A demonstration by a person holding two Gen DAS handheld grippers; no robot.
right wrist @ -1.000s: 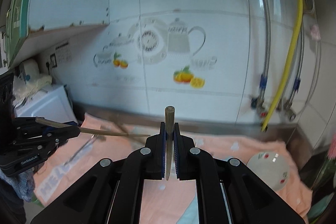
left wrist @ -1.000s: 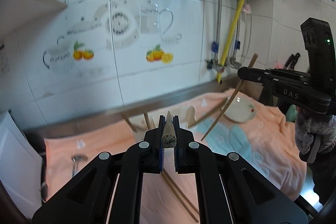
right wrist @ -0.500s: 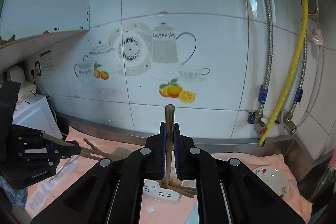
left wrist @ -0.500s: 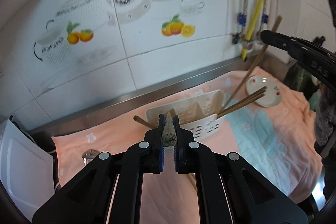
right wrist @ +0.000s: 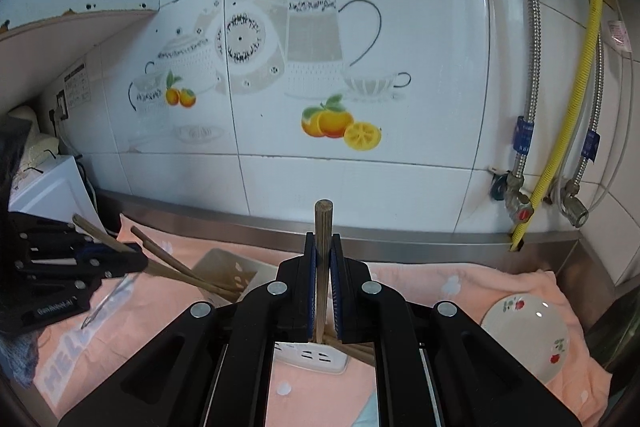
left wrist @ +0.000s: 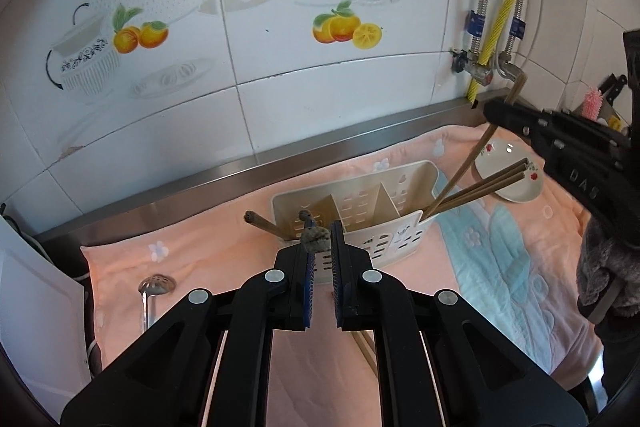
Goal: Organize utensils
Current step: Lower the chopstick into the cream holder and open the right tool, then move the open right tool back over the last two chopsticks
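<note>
L wrist view, near to far: left tool (left wrist: 320, 251) has its jaws a bit apart w/ a chopstick (left wrist: 316, 235) seen end-on between them; the blunt end sits against the left pad, a small gap on the right side, so prob. loosely held, can't tell if it's truly clamped. Under the tool, two loose chopsticks (left wrist: 362, 343) lie on the pink towel (left wrist: 192, 267) covering the bench. Left of that, a metal spoon (left wrist: 154, 287) lies on the towel. Just past the fingertips stands the white caddy (left wrist: 360, 215) w/ dividers: two chopsticks (left wrist: 264, 223) lean out of its left compartment, a bunch of chopsticks (left wrist: 476, 187) leans out of the right one toward a small plate (left wrist: 512, 171) w/ a red fruit print. Right tool (left wrist: 496, 113) hangs above the caddy's right end, gripping one chopstick steeply tilted, lower tip down in the right compartment.

R wrist view: right tool (right wrist: 323, 287) clenched on a chopstick (right wrist: 322, 267), upright between the pads, round top end poking above the fingertips. Caddy (right wrist: 224, 267) lies below/behind the tool, partly hidden. Left tool (right wrist: 120, 259) at the far left, by the chopsticks leaning from that end. Plate (right wrist: 528, 339) on the towel at right. Behind: steel ledge (right wrist: 400, 231), tiled wall (right wrist: 420, 167) w/ teapot and orange print, yellow hose (right wrist: 576, 99)
</note>
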